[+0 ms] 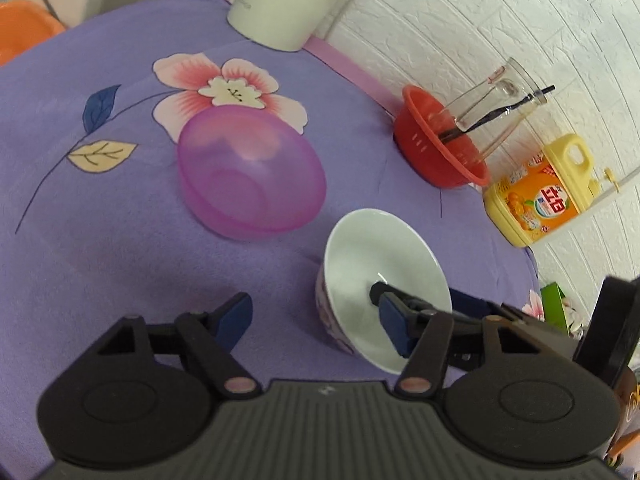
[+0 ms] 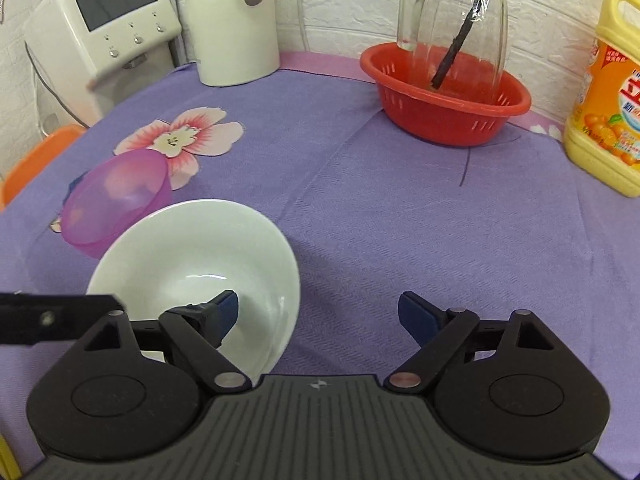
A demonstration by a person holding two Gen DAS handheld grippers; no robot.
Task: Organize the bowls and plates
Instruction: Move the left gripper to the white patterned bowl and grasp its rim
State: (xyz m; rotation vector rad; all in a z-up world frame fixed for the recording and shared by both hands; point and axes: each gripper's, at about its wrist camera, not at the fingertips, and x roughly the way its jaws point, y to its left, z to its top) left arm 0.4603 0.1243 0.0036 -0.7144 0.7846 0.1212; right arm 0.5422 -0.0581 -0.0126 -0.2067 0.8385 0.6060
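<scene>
Right wrist: two bowls, white bowl (image 2: pixel 192 256), purple bowl (image 2: pixel 116 200).

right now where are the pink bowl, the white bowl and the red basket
pink bowl (image 1: pixel 250 172), left wrist view, on its inside wall
white bowl (image 2: pixel 192 248), right wrist view, on its bare inside
red basket (image 2: pixel 436 114), right wrist view, on its outer wall

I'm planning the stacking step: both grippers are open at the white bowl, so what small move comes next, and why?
Probably shut the right gripper on the white bowl's rim. Its open fingers already straddle the wall, one inside, one outside. The left gripper straddles the opposite wall. The pink bowl sits empty beside it, a likely stacking target.
</scene>
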